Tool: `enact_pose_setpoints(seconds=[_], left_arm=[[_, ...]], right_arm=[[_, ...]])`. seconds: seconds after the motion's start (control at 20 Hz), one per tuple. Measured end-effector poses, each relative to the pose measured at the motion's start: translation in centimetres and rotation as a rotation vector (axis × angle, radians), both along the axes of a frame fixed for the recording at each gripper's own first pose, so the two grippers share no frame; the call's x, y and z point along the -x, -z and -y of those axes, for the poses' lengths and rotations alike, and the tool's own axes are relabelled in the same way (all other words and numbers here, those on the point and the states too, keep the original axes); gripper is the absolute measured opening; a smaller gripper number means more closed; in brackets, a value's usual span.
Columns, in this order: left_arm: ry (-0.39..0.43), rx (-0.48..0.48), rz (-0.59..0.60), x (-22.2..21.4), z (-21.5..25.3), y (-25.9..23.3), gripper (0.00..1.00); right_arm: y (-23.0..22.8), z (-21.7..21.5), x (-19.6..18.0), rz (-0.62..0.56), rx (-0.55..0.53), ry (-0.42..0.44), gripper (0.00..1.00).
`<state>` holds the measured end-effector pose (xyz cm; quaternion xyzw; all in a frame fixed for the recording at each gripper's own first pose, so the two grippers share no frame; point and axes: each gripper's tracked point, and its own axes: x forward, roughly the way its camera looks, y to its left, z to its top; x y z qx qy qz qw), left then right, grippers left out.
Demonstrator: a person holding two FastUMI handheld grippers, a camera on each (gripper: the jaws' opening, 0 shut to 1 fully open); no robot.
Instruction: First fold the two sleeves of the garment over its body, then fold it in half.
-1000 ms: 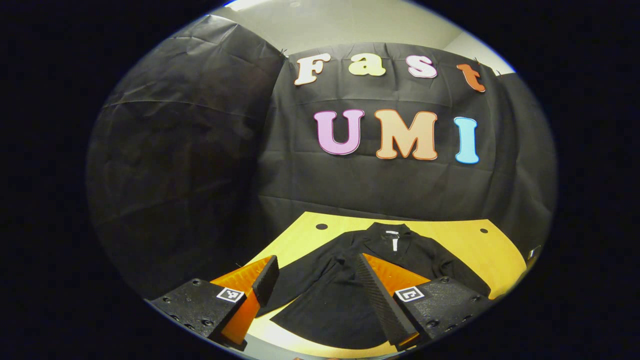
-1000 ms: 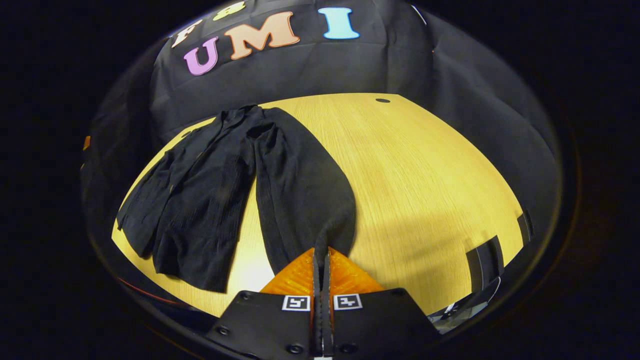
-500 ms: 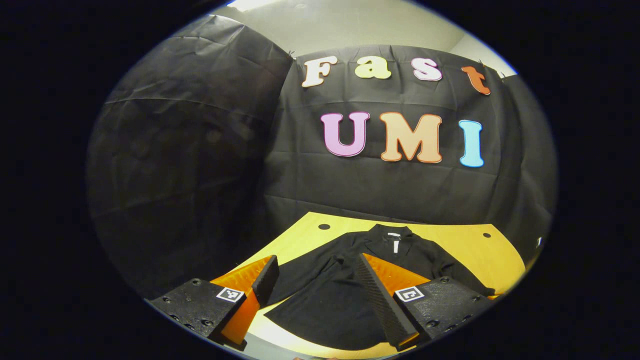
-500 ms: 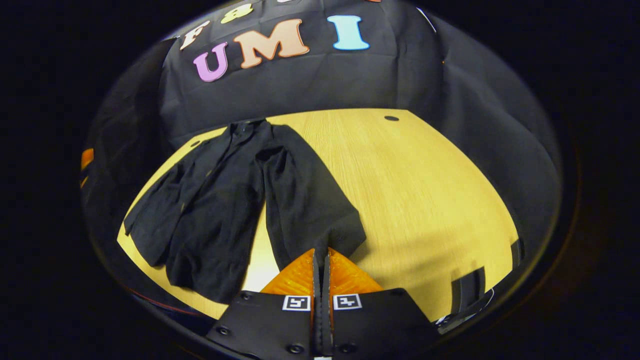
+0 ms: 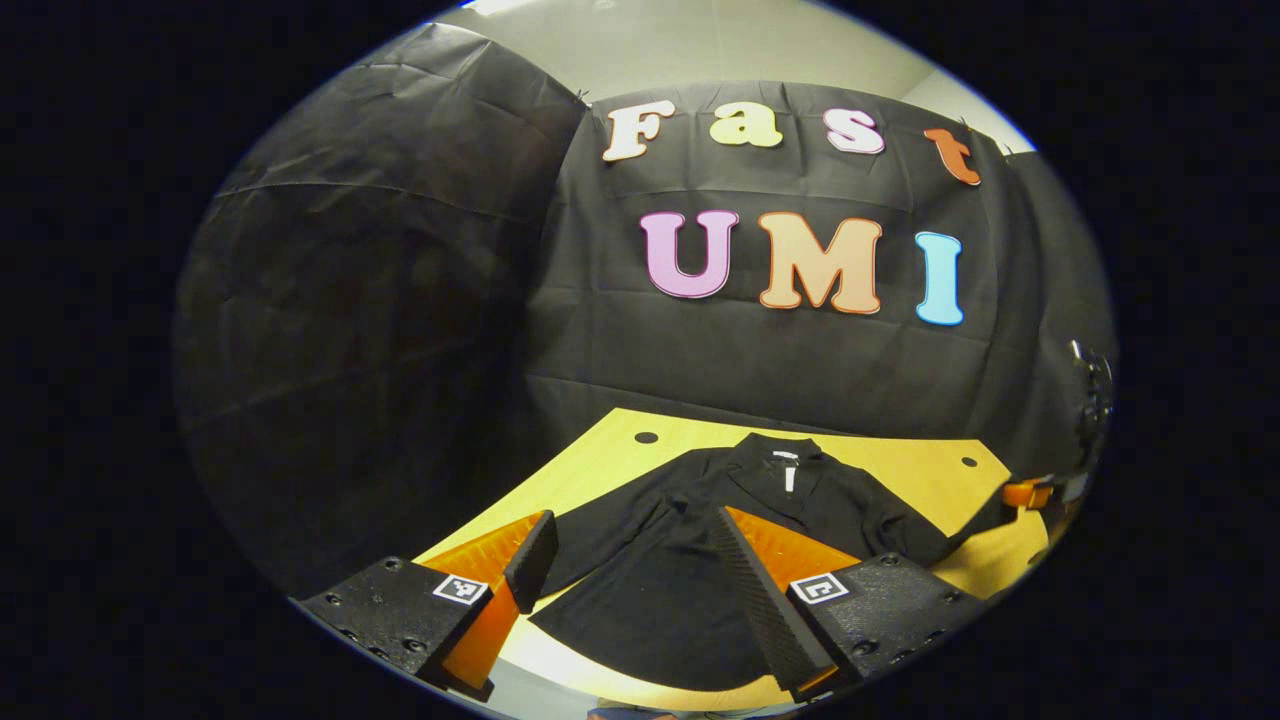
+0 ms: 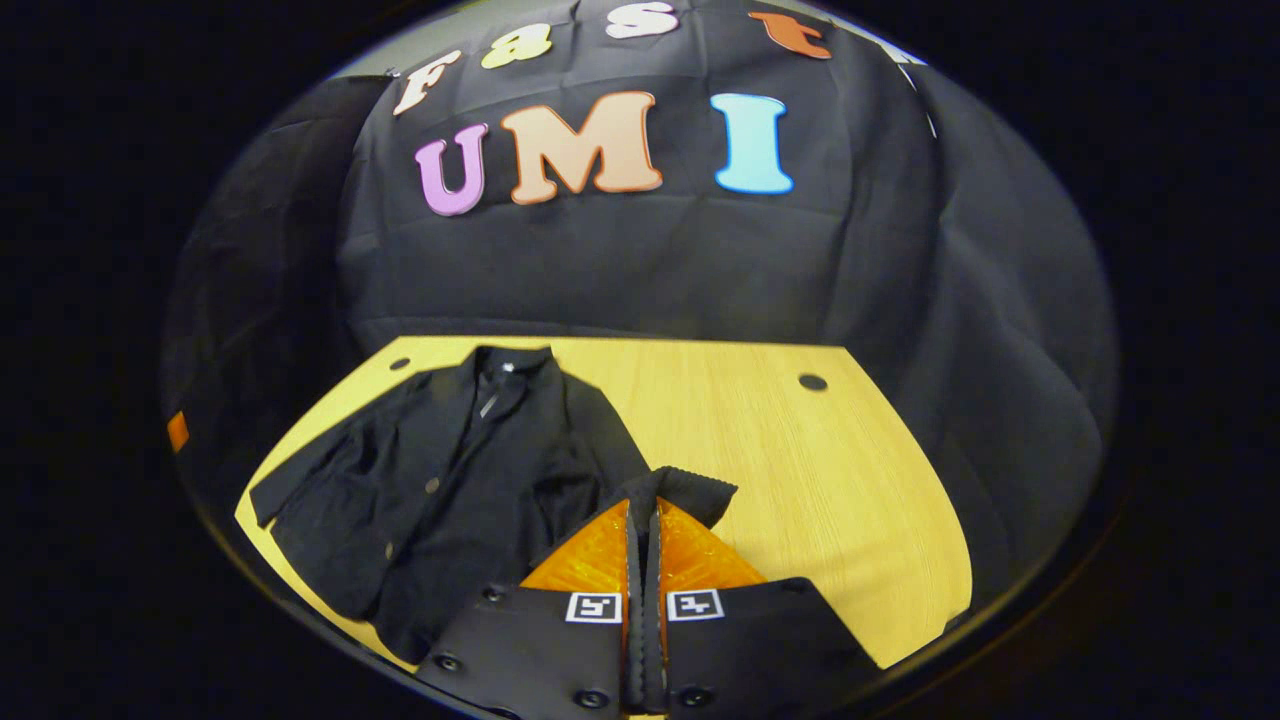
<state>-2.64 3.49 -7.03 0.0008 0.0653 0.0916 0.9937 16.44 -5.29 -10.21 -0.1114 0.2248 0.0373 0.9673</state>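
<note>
the black buttoned jacket of crinkled cloth (image 6: 430, 500) lies front-up on the yellow wood-grain table (image 6: 800, 470), collar toward the black cloth wall at 12 o'clock. in the right gripper view we see it from 9 o'clock to the centre of the tabletop, and our right gripper (image 6: 645, 500) has its two fingers closed together on the cuff of one black sleeve (image 6: 680, 487), lifted off the table just beside the jacket's body. in the left gripper view our left gripper (image 5: 630, 545) hangs with fingers wide apart over the near hem, pressing on nothing; the right gripper (image 5: 1030, 492) shows at 3 o'clock with that sleeve stretched to it.
</note>
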Motion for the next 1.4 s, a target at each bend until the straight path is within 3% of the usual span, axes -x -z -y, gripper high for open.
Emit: enact_pose_setpoints(seconds=[0.35, 0.65, 0.95, 1.4], left_arm=[[0.059, -0.011, -0.041, -3.2, -3.3, 0.6, 0.94], [0.115, -0.015, -0.09, -5.7, -4.7, 1.5, 0.94], [0.135, -0.002, -0.141, -7.4, -6.1, 2.3, 0.95], [0.091, 0.044, -0.215, -9.4, -9.3, 4.8, 0.96]], right_arm=[[-3.7, -13.3, -7.5, 0.068, 0.021, -0.127, 0.02], [-1.9, -23.9, -12.6, 0.036, 0.075, -0.24, 0.02], [2.7, -32.8, -17.5, -0.031, 0.127, -0.34, 0.02], [13.5, -40.9, -19.3, -0.193, 0.199, -0.468, 0.02]])
